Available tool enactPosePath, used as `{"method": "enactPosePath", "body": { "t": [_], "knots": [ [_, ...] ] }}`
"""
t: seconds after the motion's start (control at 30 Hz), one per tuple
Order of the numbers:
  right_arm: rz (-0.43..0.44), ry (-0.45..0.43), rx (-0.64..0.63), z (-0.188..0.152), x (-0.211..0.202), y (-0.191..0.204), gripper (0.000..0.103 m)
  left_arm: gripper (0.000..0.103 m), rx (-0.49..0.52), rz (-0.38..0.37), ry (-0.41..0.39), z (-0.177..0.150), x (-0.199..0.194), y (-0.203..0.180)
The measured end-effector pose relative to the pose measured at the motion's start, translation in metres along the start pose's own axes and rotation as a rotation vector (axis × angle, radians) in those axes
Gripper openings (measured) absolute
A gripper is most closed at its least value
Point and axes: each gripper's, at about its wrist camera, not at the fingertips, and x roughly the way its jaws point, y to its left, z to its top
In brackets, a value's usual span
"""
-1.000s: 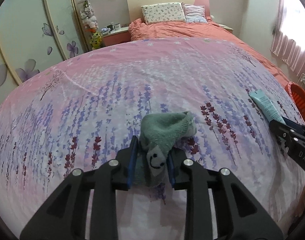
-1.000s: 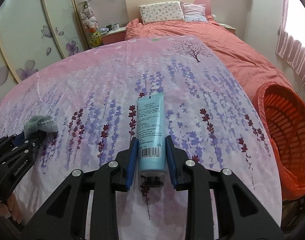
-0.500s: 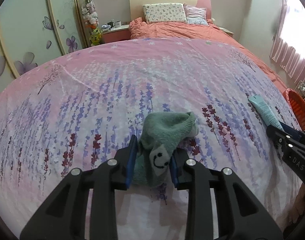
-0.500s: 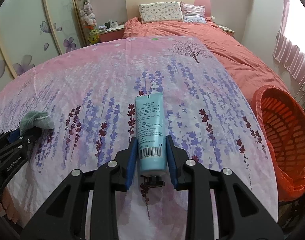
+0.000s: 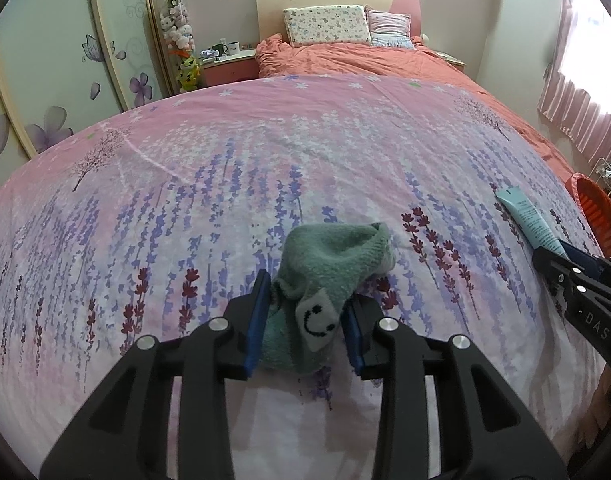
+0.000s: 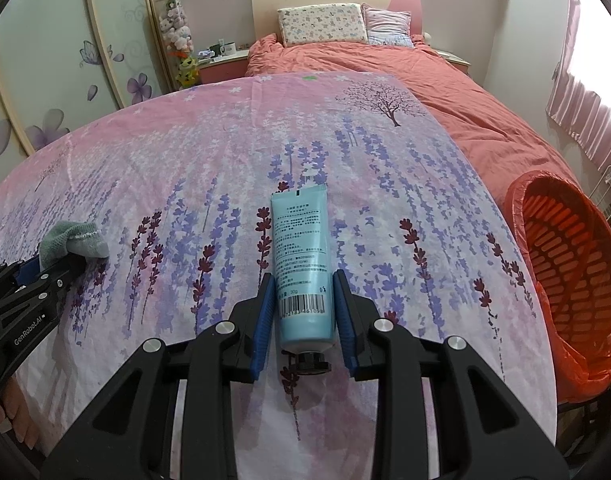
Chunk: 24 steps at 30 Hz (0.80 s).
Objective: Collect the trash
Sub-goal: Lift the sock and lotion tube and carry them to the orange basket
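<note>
The left claw is closed on a green sock, the right claw on a blue tube, both on the flowered bedspread left of the orange basket. The smooth tube could slip when lifted; the limp sock might snag. Behind lie pillows and curtains.

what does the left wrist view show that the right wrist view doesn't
Only the left wrist view shows the smiley patch on the green sock held in the left hand-held gripper. Only the right wrist view shows the barcode, black cap and the orange basket's inside. Both show sock, blue tube and floral bedspread.
</note>
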Motion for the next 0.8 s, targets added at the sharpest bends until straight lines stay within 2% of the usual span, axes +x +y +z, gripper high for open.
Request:
{"method": "enactPosePath", "body": {
  "t": [0.8],
  "knots": [
    [-0.012,0.001,-0.004,-0.0013,-0.0007,0.001,0.033,0.036,0.009,0.01,0.001,0.0004,0.0023,-0.004]
  ]
}}
